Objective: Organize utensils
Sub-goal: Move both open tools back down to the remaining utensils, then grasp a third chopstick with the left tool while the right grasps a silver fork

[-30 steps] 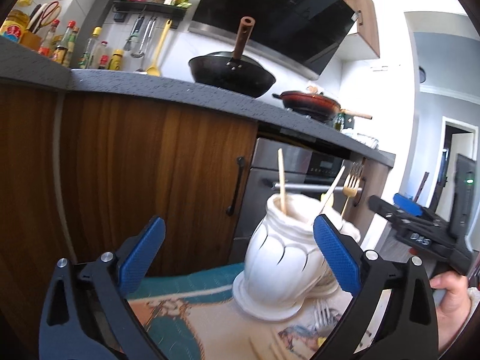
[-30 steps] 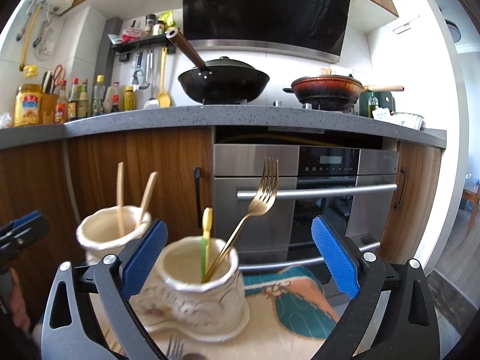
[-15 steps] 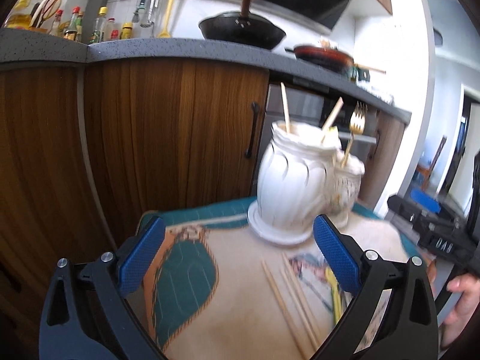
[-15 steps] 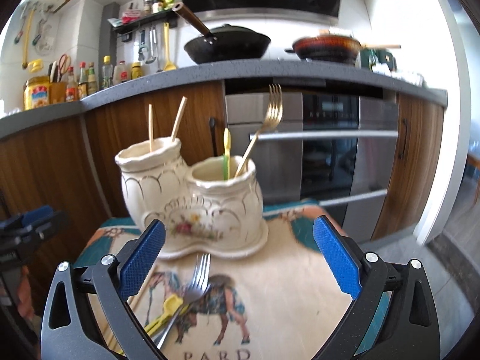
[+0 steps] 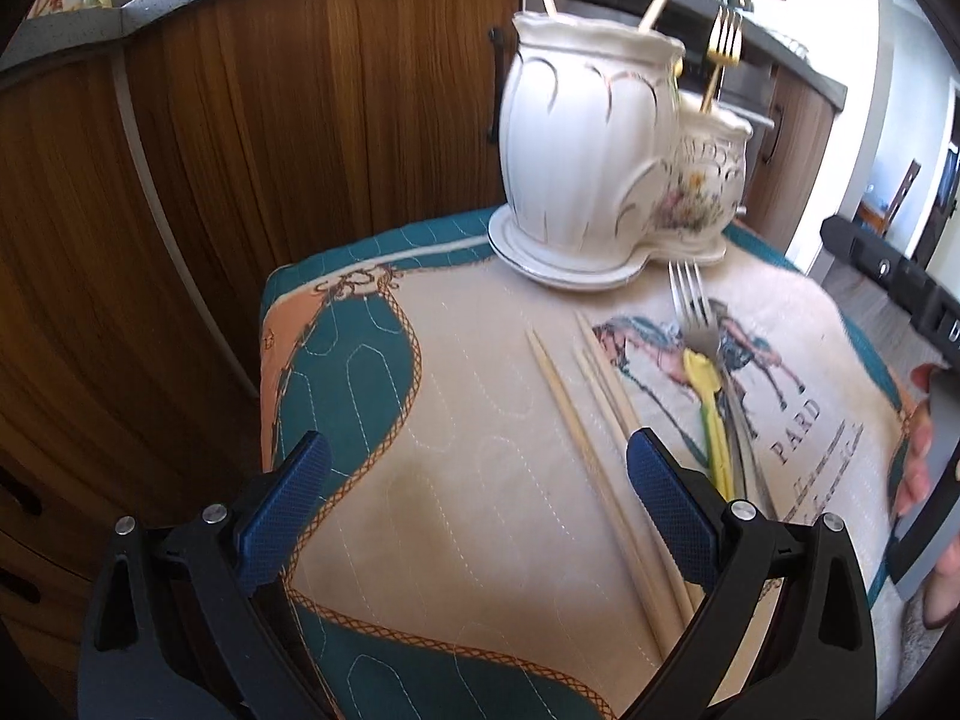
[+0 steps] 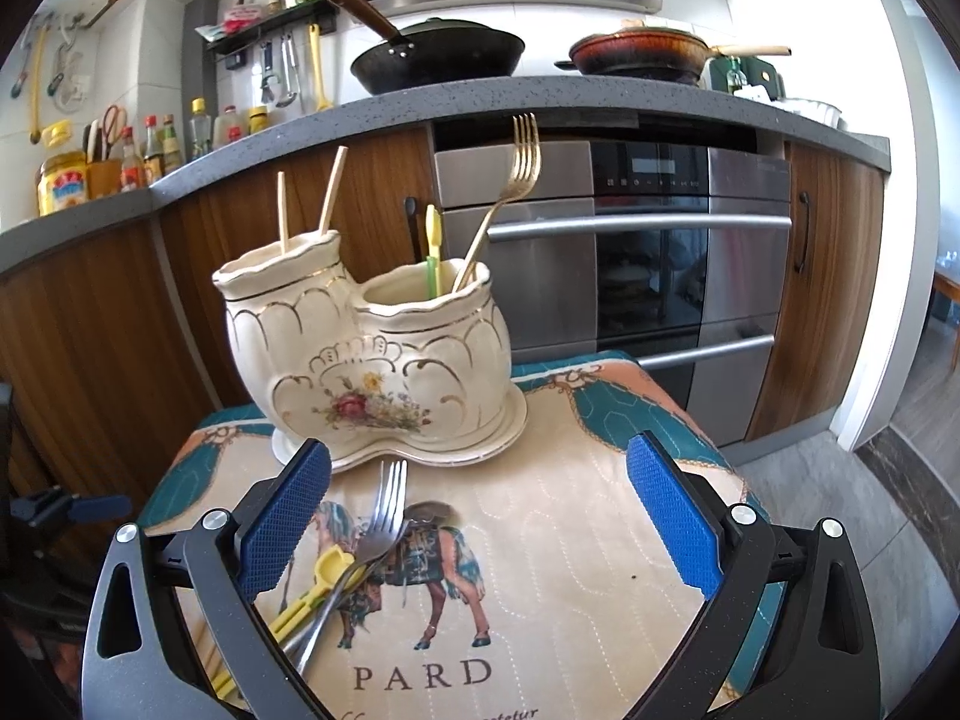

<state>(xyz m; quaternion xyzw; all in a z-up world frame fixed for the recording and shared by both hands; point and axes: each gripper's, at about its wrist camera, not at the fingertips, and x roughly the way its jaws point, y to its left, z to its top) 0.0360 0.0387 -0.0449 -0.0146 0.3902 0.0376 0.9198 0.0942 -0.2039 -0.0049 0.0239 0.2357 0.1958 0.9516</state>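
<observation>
Left gripper gaped empty | chopsticks lay just ahead-right, long axis along its reach | right gripper gaped empty, fork ahead-left | left judged nearer chopsticks

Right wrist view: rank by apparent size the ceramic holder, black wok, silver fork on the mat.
1. ceramic holder
2. black wok
3. silver fork
The holder and fork sit nearer the camera, so true sizes stay unsure.

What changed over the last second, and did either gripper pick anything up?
Both grippers pulled back and tilted down: the holder shrank from close-up, and the loose chopsticks, silver fork and yellow utensil on the mat came into view. Left gripper and right gripper stayed open and empty. Utensils unmoved.
</observation>
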